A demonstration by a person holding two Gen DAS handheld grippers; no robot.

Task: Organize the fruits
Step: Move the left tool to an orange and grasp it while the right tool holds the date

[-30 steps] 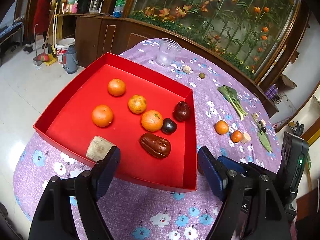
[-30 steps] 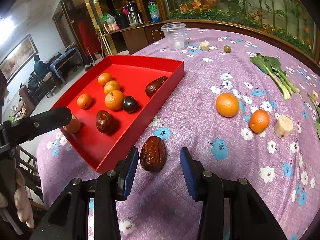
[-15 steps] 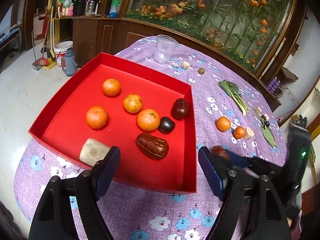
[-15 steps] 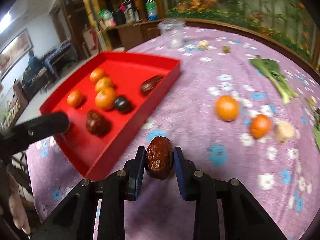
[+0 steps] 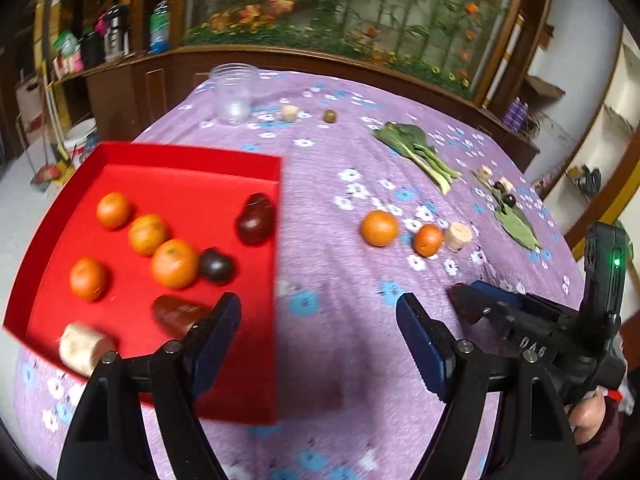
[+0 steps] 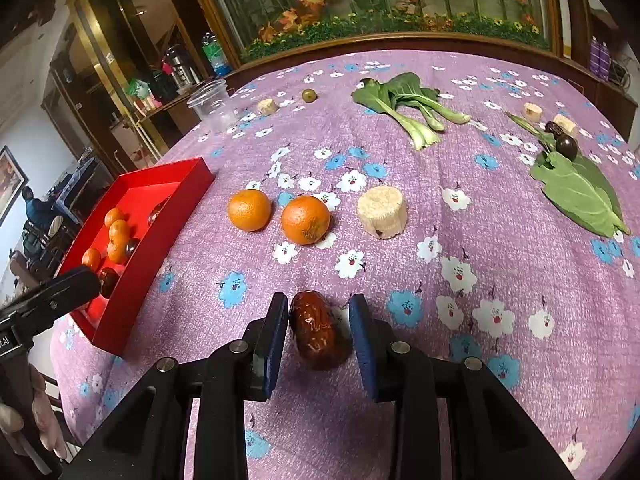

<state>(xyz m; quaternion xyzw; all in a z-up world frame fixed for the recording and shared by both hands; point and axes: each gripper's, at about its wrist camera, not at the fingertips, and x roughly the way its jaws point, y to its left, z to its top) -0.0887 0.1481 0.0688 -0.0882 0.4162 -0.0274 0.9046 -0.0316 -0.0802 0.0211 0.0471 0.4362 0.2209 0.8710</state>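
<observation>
1. We see the right gripper (image 6: pixel 318 330) clenched on a brown date (image 6: pixel 318 336). Its jaws have just been easing apart slightly after clamping, and the date sits between the 2 blue pads, tilted, above the purple flowered tablecloth (image 6: pixel 460 240). 1 second ago the same date lay on the cloth between wide-open jaws, just beside the red tray (image 6: pixel 168 224).
2. In the right wrist view the tray now sits far to the left, well apart from the date. Before, its near corner was just beside the date.
3. Straight ahead of the right gripper lie 2 oranges (image 6: pixel 249 210) (image 6: pixel 305 219), near each other, and a pale cut stump (image 6: pixel 382 211) just to their right. Earlier these sat off to the right edge of that view.
4. The left gripper (image 5: pixel 318 340) hangs released, with nothing between its jaws, as it was 1 second ago. It now hovers over bare cloth just to the right of the tray's right wall, whereas before both fingers framed the tray's near corner.
5. The tray's contents look unchanged: 4 oranges (image 5: pixel 174 263), 2 dark plums (image 5: pixel 216 266), 1 brown date and 1 pale stump, though blurred in the left wrist view.
6. In the left wrist view the right gripper shows at the right edge; we cannot make out the date in it from there.
7. A clear plastic cup (image 6: pixel 212 106) and leafy greens (image 6: pixel 404 104) lie at the far side of the table.
</observation>
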